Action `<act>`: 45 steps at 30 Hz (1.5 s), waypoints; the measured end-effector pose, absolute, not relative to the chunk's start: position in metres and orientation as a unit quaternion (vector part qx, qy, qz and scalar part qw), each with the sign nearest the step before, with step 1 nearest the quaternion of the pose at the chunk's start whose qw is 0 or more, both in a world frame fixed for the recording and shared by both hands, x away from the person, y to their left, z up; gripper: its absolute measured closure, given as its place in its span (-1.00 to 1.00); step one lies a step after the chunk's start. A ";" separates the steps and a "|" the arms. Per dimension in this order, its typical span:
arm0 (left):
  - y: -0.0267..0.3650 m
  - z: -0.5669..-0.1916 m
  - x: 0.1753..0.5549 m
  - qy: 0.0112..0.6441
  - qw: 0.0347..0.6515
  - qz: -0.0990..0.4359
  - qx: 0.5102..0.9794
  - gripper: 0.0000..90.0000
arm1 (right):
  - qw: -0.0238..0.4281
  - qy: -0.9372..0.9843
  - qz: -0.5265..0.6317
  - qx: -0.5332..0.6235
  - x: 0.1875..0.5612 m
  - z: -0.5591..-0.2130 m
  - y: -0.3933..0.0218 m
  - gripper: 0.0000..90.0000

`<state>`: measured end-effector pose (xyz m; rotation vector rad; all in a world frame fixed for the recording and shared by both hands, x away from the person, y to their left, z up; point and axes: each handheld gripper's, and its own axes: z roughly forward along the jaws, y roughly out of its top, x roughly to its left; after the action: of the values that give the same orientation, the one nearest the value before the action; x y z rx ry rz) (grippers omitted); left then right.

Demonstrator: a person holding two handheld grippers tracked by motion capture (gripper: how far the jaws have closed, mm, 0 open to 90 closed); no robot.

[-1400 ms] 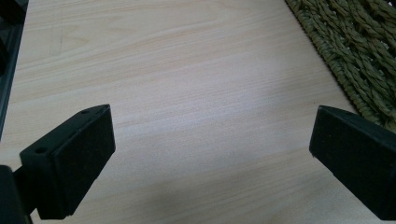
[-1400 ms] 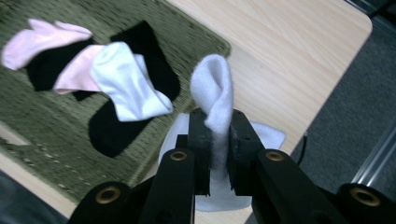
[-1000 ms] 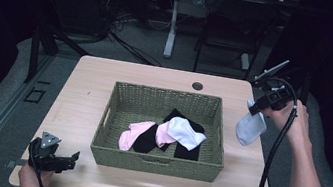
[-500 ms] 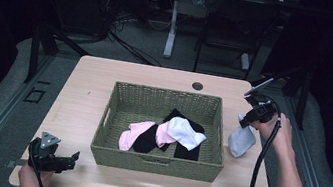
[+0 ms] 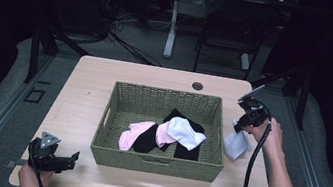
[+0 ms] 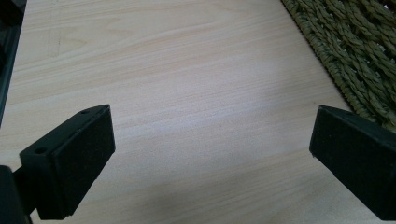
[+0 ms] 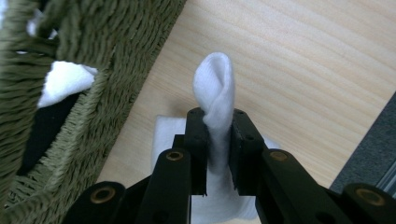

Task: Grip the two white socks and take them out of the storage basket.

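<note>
Between right tool [image 7: 218, 154] jaws: white sock [image 7: 215, 93] pinched, lower end on table [image 7: 299, 56] beside basket [image 7: 70, 70].

Take the basket [image 5: 156, 160] at the table's [image 5: 90, 81] middle as your landmark. In it lie several socks [image 5: 168, 134], bunched toward its near side. Your right gripper [image 5: 241, 126] sits just right of the basket, its sock [image 5: 236, 145] touching the tabletop beside the wall. Your left gripper [image 5: 65, 161] rests before the basket's near-left corner.
</note>
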<state>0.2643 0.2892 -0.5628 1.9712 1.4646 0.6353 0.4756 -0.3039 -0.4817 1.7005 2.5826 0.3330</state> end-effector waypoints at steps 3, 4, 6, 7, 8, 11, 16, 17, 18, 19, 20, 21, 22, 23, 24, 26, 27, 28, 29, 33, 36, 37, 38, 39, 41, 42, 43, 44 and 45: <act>0.290 -0.563 0.264 0.552 0.298 0.239 0.742 -1.00 | 0.011 0.829 0.106 0.549 0.478 -0.486 -0.306 0.68; 0.290 -0.563 0.264 0.552 0.298 0.238 0.742 -1.00 | 0.008 0.830 0.103 0.548 0.478 -0.487 -0.307 0.61; 0.290 -0.563 0.264 0.552 0.298 0.239 0.742 -1.00 | 0.014 0.824 0.106 0.556 0.478 -0.488 -0.307 0.42; 0.290 -0.563 0.264 0.551 0.298 0.239 0.742 -1.00 | 0.016 0.823 0.107 0.558 0.478 -0.487 -0.307 0.35; 0.290 -0.563 0.264 0.552 0.298 0.238 0.742 -1.00 | 0.019 0.823 0.108 0.557 0.478 -0.486 -0.307 0.27; 0.290 -0.563 0.264 0.552 0.298 0.238 0.742 -1.00 | 0.026 0.821 0.112 0.560 0.476 -0.480 -0.308 0.06; 0.290 -0.563 0.265 0.552 0.298 0.238 0.741 -1.00 | 0.037 0.823 0.136 0.551 0.471 -0.458 -0.308 -0.23; 0.289 -0.563 0.265 0.552 0.298 0.238 0.741 -1.00 | 0.040 0.827 0.133 0.545 0.470 -0.450 -0.307 -0.29; 0.289 -0.563 0.265 0.552 0.297 0.239 0.742 -1.00 | 0.045 0.829 0.137 0.540 0.468 -0.444 -0.305 -0.34; 0.289 -0.563 0.265 0.552 0.299 0.239 0.741 -1.00 | 0.045 0.832 0.141 0.535 0.467 -0.438 -0.304 -0.40; 0.289 -0.563 0.265 0.551 0.298 0.239 0.742 -1.00 | 0.047 0.831 0.149 0.534 0.465 -0.432 -0.301 -0.44; 0.289 -0.563 0.265 0.551 0.298 0.239 0.741 -1.00 | 0.050 0.834 0.149 0.529 0.463 -0.426 -0.298 -0.49; 0.289 -0.563 0.265 0.551 0.298 0.239 0.742 -1.00 | 0.052 0.837 0.150 0.523 0.462 -0.419 -0.294 -0.52; 0.289 -0.563 0.265 0.552 0.298 0.238 0.741 -1.00 | 0.055 0.839 0.156 0.518 0.460 -0.414 -0.290 -0.54; 0.289 -0.563 0.265 0.552 0.298 0.239 0.741 -1.00 | 0.056 0.843 0.158 0.512 0.459 -0.408 -0.286 -0.57; 0.289 -0.563 0.265 0.551 0.298 0.239 0.742 -1.00 | 0.060 0.850 0.162 0.498 0.456 -0.398 -0.276 -0.61; 0.289 -0.563 0.264 0.551 0.298 0.239 0.742 -1.00 | 0.061 0.852 0.165 0.493 0.455 -0.393 -0.271 -0.65; 0.289 -0.563 0.265 0.551 0.298 0.239 0.742 -1.00 | 0.063 0.854 0.169 0.489 0.454 -0.389 -0.266 -0.69; 0.289 -0.563 0.264 0.552 0.298 0.239 0.742 -1.00 | 0.065 0.856 0.170 0.484 0.454 -0.385 -0.261 -0.69; 0.290 -0.563 0.264 0.552 0.298 0.239 0.741 -1.00 | 0.067 0.866 0.175 0.464 0.453 -0.372 -0.240 -0.75; 0.290 -0.563 0.264 0.552 0.300 0.239 0.740 -1.00 | 0.068 0.871 0.177 0.454 0.454 -0.367 -0.224 -0.80; 0.290 -0.563 0.264 0.552 0.300 0.239 0.741 -1.00 | 0.068 0.871 0.183 0.451 0.455 -0.367 -0.219 -0.81; 0.290 -0.563 0.264 0.552 0.300 0.239 0.741 -1.00 | 0.068 0.872 0.185 0.448 0.455 -0.366 -0.214 -0.83; 0.290 -0.563 0.264 0.552 0.299 0.238 0.741 -1.00 | 0.070 0.875 0.182 0.442 0.455 -0.366 -0.209 -0.84; 0.290 -0.563 0.265 0.552 0.299 0.238 0.741 -1.00 | 0.068 0.879 0.186 0.434 0.456 -0.368 -0.199 -0.85; 0.290 -0.563 0.265 0.551 0.299 0.238 0.742 -1.00 | 0.065 0.880 0.185 0.433 0.456 -0.369 -0.193 -0.86; 0.289 -0.563 0.265 0.550 0.299 0.239 0.742 -1.00 | 0.064 0.882 0.185 0.428 0.457 -0.371 -0.188 -0.88; 0.289 -0.563 0.266 0.551 0.301 0.239 0.741 -1.00 | 0.063 0.885 0.182 0.424 0.458 -0.373 -0.184 -0.89; 0.289 -0.563 0.266 0.550 0.301 0.240 0.741 -1.00 | 0.060 0.889 0.177 0.419 0.459 -0.374 -0.179 -0.90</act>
<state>0.2659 0.2888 -0.5628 1.9656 1.4595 0.6363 0.4586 -0.1795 -0.3742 1.2673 2.6893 0.5364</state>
